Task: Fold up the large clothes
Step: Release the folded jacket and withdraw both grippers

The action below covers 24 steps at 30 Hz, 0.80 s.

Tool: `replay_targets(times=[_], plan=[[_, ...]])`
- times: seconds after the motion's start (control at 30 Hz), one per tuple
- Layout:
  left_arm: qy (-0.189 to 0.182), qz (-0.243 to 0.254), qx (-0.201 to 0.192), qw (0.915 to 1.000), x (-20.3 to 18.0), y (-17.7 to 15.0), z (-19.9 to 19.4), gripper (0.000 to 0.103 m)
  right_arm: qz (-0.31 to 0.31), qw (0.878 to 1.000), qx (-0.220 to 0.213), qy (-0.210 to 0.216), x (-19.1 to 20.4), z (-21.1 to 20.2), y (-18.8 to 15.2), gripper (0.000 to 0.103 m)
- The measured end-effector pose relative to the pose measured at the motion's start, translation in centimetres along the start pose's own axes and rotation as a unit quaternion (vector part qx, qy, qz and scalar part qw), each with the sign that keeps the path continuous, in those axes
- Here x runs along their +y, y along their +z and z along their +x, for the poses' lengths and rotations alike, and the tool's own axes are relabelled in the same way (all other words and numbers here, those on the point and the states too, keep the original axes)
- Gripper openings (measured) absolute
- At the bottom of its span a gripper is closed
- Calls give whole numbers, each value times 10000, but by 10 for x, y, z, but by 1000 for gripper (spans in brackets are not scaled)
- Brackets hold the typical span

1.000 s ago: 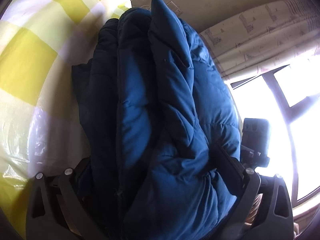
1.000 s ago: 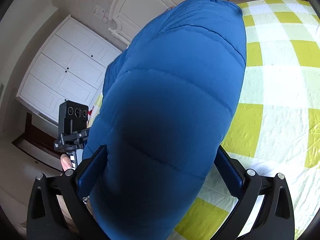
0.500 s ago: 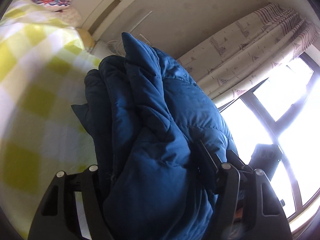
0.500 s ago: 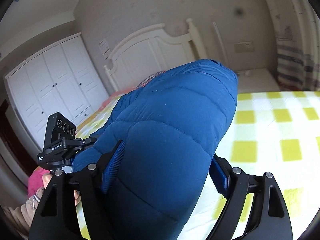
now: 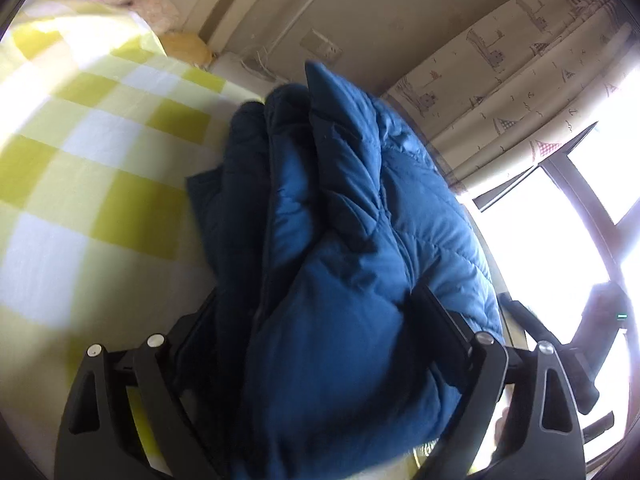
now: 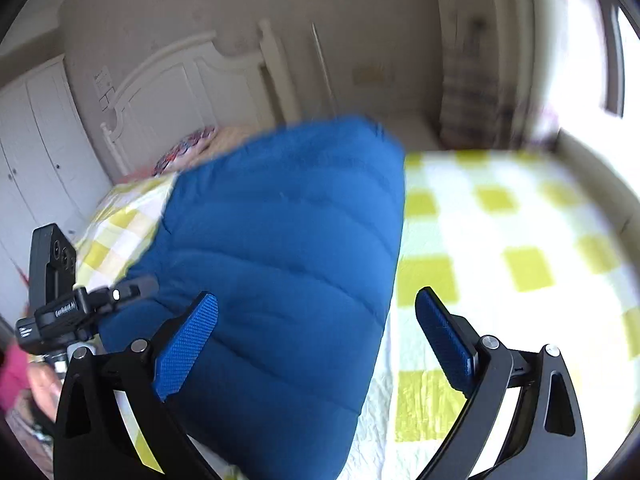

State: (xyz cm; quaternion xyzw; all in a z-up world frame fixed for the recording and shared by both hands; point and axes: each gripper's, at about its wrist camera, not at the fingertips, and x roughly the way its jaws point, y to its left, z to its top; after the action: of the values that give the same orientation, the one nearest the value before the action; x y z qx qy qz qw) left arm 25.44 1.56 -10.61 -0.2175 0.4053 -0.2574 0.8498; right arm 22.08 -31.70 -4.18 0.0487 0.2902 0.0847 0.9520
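A folded blue puffer jacket [image 5: 344, 248] lies bunched in thick layers over a yellow-and-white checked bed [image 5: 88, 168]. My left gripper [image 5: 320, 320] is shut on the jacket, its black fingers pressed into both sides of the bundle. In the right wrist view the jacket [image 6: 288, 240] rests on the bed [image 6: 500, 240]. My right gripper [image 6: 316, 336] is open, blue pads wide apart; the jacket edge lies between them, touching neither pad clearly. The left gripper's camera mount [image 6: 52, 280] shows at the left.
A white headboard [image 6: 180, 92] and pillows [image 6: 184, 152] stand at the bed's far end. White wardrobe doors [image 6: 24, 152] are on the left. Patterned curtains [image 5: 520, 72] and a bright window [image 5: 560, 220] are on the right.
My right gripper has opened and let go of the jacket, which now rests on the bed. Both grippers have swung so the headboard and wall come into view. The left gripper keeps its hold.
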Motion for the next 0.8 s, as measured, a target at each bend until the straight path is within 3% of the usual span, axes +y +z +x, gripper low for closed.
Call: replay_targets(times=[0.03, 0.1, 0.17, 0.23, 0.33, 0.4, 0.5, 0.57, 0.6, 0.63, 0.8], plan=[[102, 105, -117, 9998, -1, -7, -9, 91, -227, 9991, -334, 96, 15, -16, 1, 96], [318, 386, -388, 9980, -9, -17, -26, 91, -681, 9963, -482, 203, 43, -26, -4, 96], [574, 705, -603, 9940, -20, -22, -41, 92, -1473, 9889, -150, -157, 74, -8, -17, 96], [834, 965, -796, 9886, -33, -27, -56, 92, -2110, 9749, 559, -431, 92, 22, -42, 98], [1121, 1310, -1255, 9770, -54, -28, -88, 96, -2271, 9719, 465, -422, 96, 13, -52, 95], [1329, 1552, -1598, 9658, -73, -26, -112, 101, -1944, 9802, 261, -262, 88, -12, -42, 94], [1818, 2051, -2363, 9322, -116, -29, -153, 101, -1428, 9880, -590, -35, 73, -64, -22, 99], [2160, 2345, -2872, 9032, -147, -34, -173, 101, -1274, 9847, -1180, -108, 72, -99, -16, 99], [2219, 2445, -2960, 8963, -160, -34, -175, 101, -1215, 9825, -1401, -163, 71, -115, -12, 99], [2216, 2531, -2966, 8938, -168, -36, -180, 101, -1177, 9813, -1508, -213, 69, -126, -11, 99], [2580, 2309, -2572, 9022, -178, -61, -162, 101, -1074, 9829, -1396, -545, 74, -131, -31, 99]])
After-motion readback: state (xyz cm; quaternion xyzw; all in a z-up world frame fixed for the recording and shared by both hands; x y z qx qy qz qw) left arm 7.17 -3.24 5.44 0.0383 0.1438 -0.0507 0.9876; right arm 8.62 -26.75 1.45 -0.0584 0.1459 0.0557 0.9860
